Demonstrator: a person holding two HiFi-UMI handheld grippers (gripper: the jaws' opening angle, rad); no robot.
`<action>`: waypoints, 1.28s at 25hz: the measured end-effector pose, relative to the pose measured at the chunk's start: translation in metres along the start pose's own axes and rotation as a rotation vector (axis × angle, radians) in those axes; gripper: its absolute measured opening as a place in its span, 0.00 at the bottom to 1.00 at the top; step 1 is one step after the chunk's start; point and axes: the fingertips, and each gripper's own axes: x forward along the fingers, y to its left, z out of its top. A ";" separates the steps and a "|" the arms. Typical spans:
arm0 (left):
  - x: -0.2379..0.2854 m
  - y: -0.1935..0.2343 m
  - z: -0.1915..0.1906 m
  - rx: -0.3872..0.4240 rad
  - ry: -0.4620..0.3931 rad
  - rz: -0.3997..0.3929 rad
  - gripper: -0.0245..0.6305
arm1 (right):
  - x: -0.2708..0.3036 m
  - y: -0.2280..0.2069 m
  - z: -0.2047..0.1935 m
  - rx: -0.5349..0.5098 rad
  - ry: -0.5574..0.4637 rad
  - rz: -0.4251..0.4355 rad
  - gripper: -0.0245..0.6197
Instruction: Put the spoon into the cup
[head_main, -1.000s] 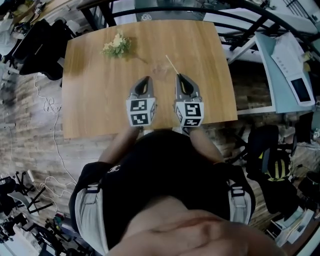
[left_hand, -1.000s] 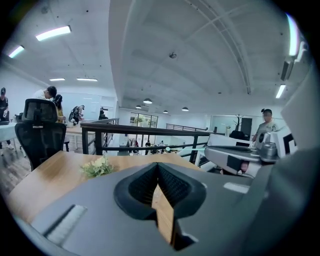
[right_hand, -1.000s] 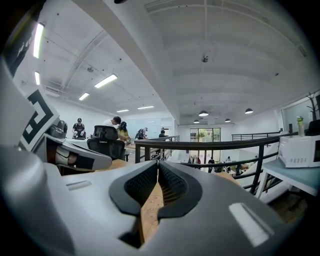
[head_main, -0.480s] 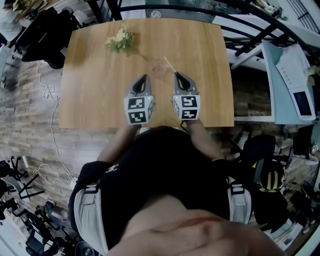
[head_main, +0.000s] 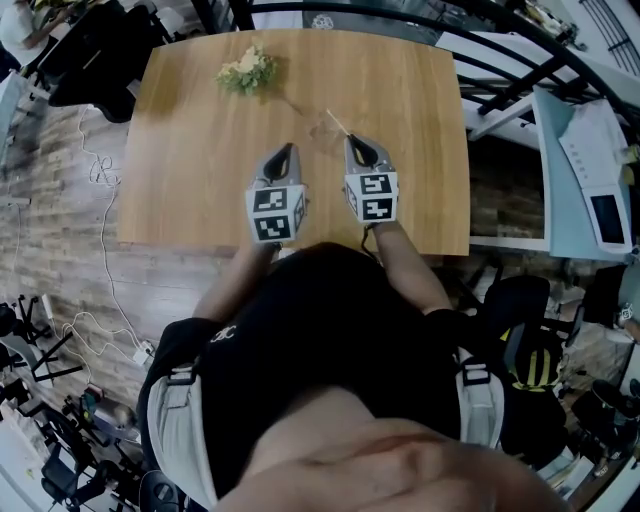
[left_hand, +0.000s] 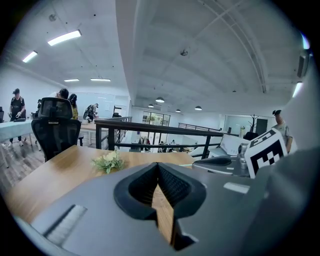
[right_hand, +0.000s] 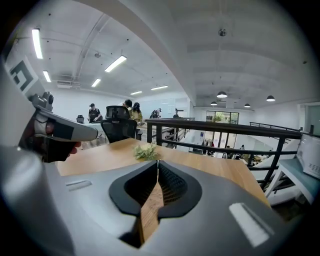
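The place was an open-plan office. A wooden table (head_main: 200, 150) was set on a wood-patterned floor (head_main: 60, 270), and a black metal railing (right_hand: 225, 127) was run along its far side. A black mesh office chair (left_hand: 55, 125) was placed at the far left, where people (left_hand: 17, 105) were seen standing by a desk. Long strip lights (left_hand: 65, 37) were fixed to a white ceiling. Loose cables (head_main: 100, 180) were trailed across the floor at the left. A pale desk bearing a white machine (head_main: 590, 170) was seen at the right.
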 end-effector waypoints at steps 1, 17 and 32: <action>-0.001 0.001 0.001 -0.003 0.000 0.002 0.06 | 0.003 0.001 -0.002 -0.006 0.012 0.005 0.05; -0.003 0.006 -0.006 -0.005 0.017 -0.005 0.06 | 0.045 0.007 -0.037 -0.044 0.189 0.045 0.05; -0.016 0.016 -0.013 -0.023 0.020 0.018 0.06 | 0.072 0.013 -0.065 -0.092 0.298 0.064 0.05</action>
